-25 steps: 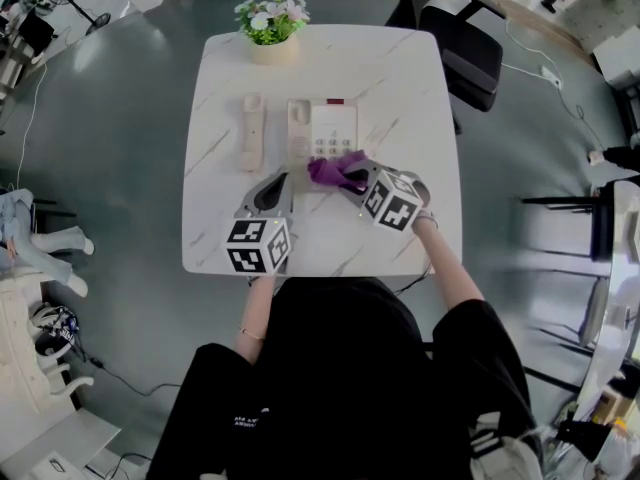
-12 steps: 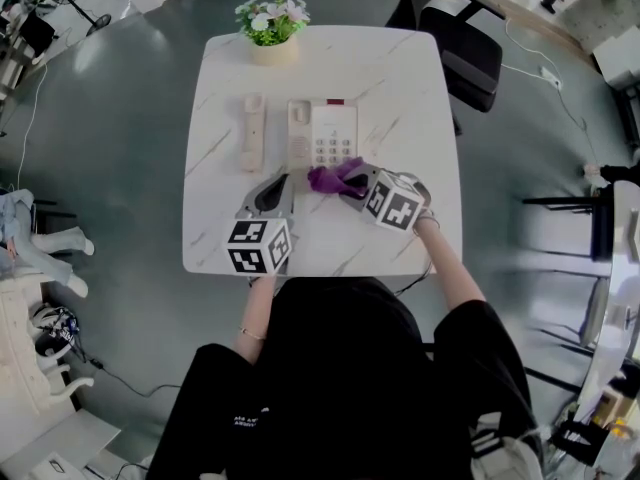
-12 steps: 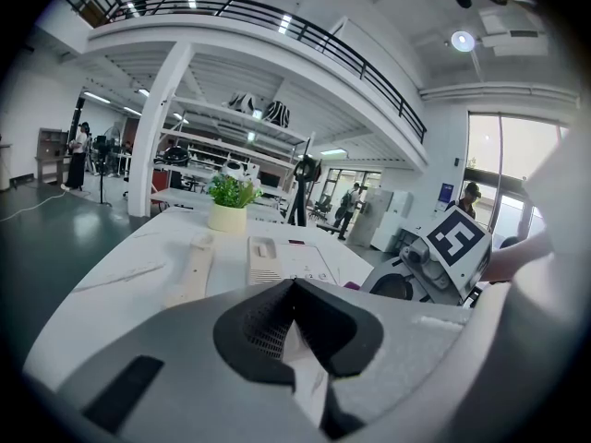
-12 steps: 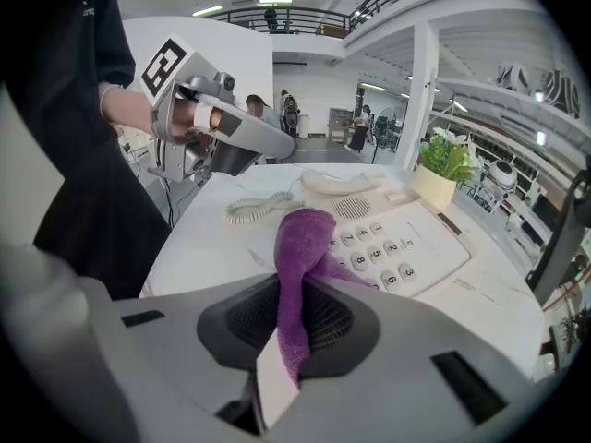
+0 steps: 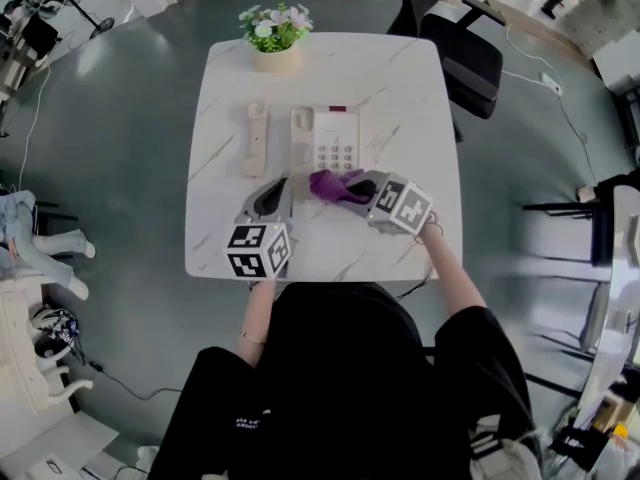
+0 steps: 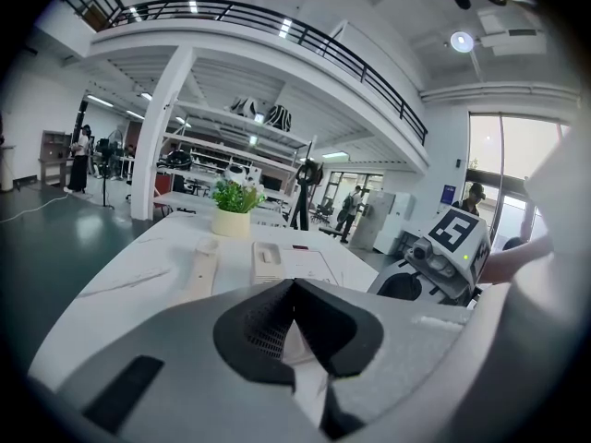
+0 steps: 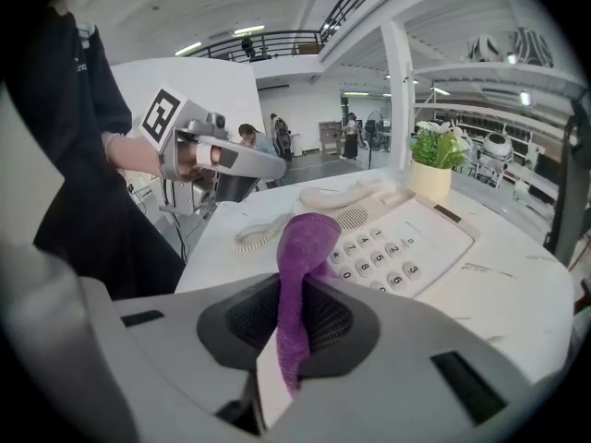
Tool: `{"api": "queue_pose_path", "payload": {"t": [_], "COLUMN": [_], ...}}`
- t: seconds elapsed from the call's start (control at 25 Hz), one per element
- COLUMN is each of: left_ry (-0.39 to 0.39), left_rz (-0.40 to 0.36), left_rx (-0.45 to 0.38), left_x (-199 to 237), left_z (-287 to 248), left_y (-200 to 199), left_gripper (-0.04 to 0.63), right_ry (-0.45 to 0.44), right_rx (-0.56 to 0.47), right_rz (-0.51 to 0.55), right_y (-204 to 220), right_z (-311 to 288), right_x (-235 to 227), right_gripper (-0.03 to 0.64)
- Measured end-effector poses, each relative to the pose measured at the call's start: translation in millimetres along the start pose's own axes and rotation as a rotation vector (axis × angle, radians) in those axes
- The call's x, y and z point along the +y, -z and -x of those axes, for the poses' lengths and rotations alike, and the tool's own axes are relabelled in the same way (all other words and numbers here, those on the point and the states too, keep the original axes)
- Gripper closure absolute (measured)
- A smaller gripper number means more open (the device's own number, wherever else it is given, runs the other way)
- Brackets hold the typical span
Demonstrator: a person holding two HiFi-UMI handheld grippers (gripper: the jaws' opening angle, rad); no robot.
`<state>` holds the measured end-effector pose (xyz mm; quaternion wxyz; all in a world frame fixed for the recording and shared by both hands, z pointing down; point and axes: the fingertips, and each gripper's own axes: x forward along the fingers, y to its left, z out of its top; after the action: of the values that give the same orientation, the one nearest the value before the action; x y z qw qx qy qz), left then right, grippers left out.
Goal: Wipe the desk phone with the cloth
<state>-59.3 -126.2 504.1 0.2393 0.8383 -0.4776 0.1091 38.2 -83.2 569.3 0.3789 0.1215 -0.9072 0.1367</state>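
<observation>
The beige desk phone (image 5: 325, 140) sits mid-table, its keypad (image 7: 383, 252) facing up. Its handset (image 5: 255, 138) lies off the cradle to the left, and the coiled cord (image 7: 259, 236) trails by the phone's near edge. A purple cloth (image 5: 335, 185) hangs from my right gripper (image 5: 357, 189), which is shut on it at the phone's near right corner. In the right gripper view the cloth (image 7: 303, 247) stands up between the pads. My left gripper (image 5: 273, 194) rests shut with nothing in it, near the phone's front left corner, pointing at the phone (image 6: 286, 261) and the handset (image 6: 199, 266).
A potted plant (image 5: 272, 30) stands at the far edge of the white marble table (image 5: 400, 78). A black office chair (image 5: 465, 53) sits off the table's far right corner. Grey floor surrounds the table.
My right gripper has drawn the purple cloth off the keypad's lower corner toward me, to the phone's near edge. The left gripper has stayed put.
</observation>
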Motion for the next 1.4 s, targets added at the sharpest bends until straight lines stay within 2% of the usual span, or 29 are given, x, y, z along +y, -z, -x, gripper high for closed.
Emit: {"api": "queue_pose_path", "payload": {"t": [0.24,0.48,0.72,1.08,1.4], "left_ry": [-0.012,-0.019,-0.025,-0.031,-0.021], "left_rz": [0.005,0.007,0.007,0.016,0.031], "left_rx": [-0.022,-0.033,-0.039,-0.045,-0.044], "left_x": [3.1,6.4,8.4,13.9,15.2], "left_z": [1.6,2.5,3.2,-1.4,-10.0], "left_y": [-5.0,-8.7,-11.4,-16.4,-21.0], "left_gripper": [0.598,0.598,0.598,0.598,0.598], "right_ry": [0.077,0.138,0.196,0.275,0.411], "right_rx": [-0.193,-0.398,-0.552,-0.659,-0.641], "right_rz": [-0.119,-0.282,-0.345,-0.403,-0.311], "right_y": [-18.5,-38.2,-67.1,-90.1,-112.5], "right_z": [12.6,33.6,53.7,62.6,59.0], "right_x": [-18.5,-39.1,-57.7,-88.8,-123.3], "right_gripper": [0.58,0.58,0.58,0.58,0.58]}}
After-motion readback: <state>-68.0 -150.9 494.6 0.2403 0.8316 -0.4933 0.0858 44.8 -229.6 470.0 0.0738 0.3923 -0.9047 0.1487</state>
